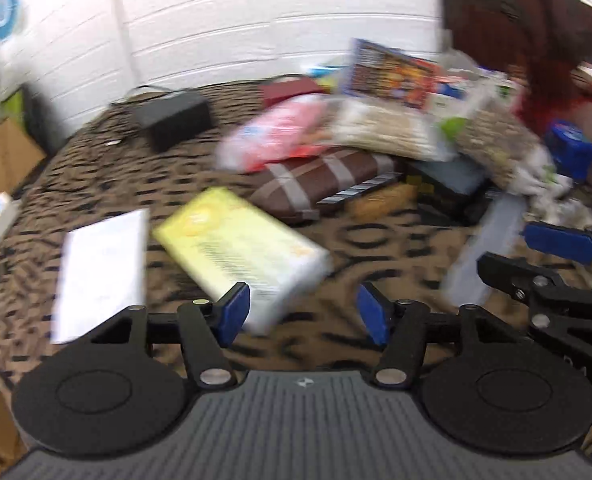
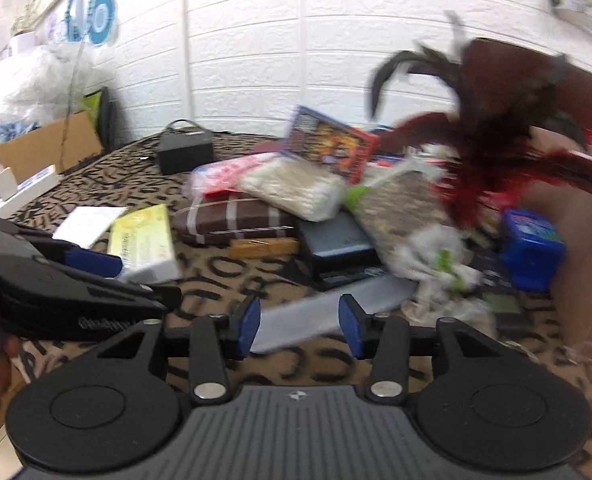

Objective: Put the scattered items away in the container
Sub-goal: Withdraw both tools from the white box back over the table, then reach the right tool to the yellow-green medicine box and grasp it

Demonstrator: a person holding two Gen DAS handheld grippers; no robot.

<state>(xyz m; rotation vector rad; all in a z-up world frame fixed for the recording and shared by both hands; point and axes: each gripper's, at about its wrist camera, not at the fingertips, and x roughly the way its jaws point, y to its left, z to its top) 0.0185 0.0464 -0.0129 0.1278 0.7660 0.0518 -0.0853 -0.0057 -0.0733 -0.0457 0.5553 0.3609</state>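
Grey flat strip (image 2: 328,316) lies between the half-open right hand-held gripper (image 2: 299,326), untouched.

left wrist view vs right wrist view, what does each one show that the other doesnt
Only the left wrist view shows the left gripper head-on, jaws apart around the corner of the yellow box. Only the right wrist view shows the right gripper head-on, a grey flat strip between its jaws, and the white bag by the wall. Both show the yellow box, brown striped case, black adapter, blue tub and red feathers.
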